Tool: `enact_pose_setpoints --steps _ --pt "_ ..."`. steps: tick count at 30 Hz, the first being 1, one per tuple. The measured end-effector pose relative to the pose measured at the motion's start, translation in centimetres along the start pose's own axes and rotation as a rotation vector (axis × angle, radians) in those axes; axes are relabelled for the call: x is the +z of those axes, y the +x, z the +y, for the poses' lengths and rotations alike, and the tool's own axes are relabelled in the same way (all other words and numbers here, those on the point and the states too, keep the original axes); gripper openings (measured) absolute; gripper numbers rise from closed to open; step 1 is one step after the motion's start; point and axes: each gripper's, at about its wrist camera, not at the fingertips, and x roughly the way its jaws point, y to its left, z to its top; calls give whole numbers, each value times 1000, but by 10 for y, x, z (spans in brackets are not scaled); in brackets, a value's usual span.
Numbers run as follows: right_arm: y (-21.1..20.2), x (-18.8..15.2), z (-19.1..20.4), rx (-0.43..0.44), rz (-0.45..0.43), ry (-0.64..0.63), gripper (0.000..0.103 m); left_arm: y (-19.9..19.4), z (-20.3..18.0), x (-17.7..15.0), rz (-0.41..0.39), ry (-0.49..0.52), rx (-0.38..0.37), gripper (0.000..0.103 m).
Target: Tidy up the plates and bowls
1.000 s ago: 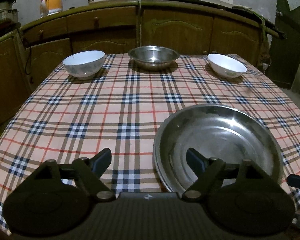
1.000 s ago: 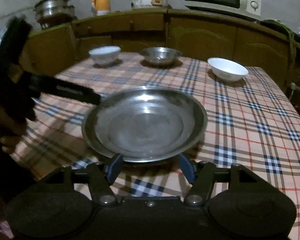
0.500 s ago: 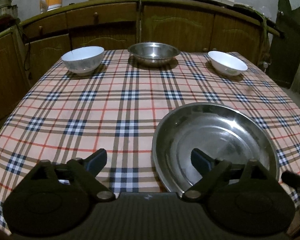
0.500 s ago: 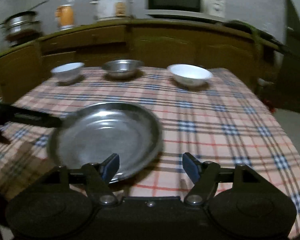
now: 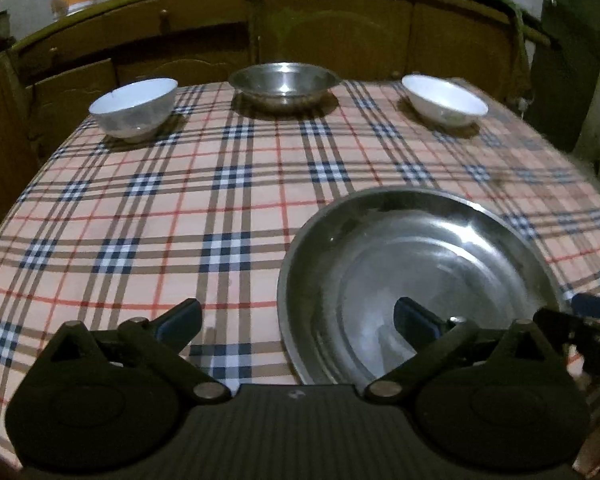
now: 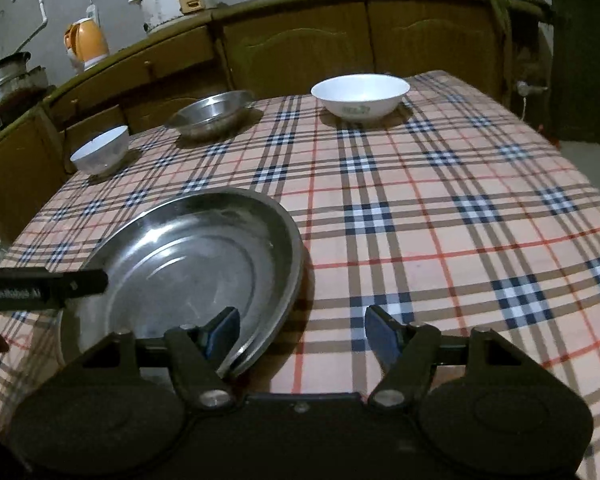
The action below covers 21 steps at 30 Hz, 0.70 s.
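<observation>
I am looking over a table under a plaid tablecloth (image 5: 228, 200), the largest surface in both views, with wooden cabinets (image 6: 300, 48) standing behind it. Next in size, a wide steel plate (image 5: 420, 256) is lying flat on the cloth near my edge. Along the far edge three bowls are sitting in a row, well apart: a steel bowl (image 5: 285, 82) in the middle, a shallow white bowl (image 6: 360, 96) toward the right, and a smaller, deeper white bowl (image 5: 134, 106) toward the left. I am holding the left gripper (image 5: 296, 320) with its jaws spread wide, having just been opening; they are straddling the plate's near-left rim without pressing it. The right gripper (image 6: 302, 330) is also standing apart, one finger (image 6: 224, 330) hanging over the plate's right rim, the other over bare cloth, gripping nothing.
</observation>
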Motion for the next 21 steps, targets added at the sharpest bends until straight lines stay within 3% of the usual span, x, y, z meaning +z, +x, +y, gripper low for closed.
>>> enact_pose_setpoints --steps 3,5,16,21 --pt "9 3 -3 12 -3 22 82 4 -5 -2 -23 34 39 103" --pt "13 4 -3 21 -11 18 82 10 -5 -1 2 36 41 103" --pt "29 7 6 -2 -59 -53 87 30 -5 -3 51 -7 -56 103" --pt "35 6 22 51 -56 -125 85 33 -13 2 65 2 -75 103"
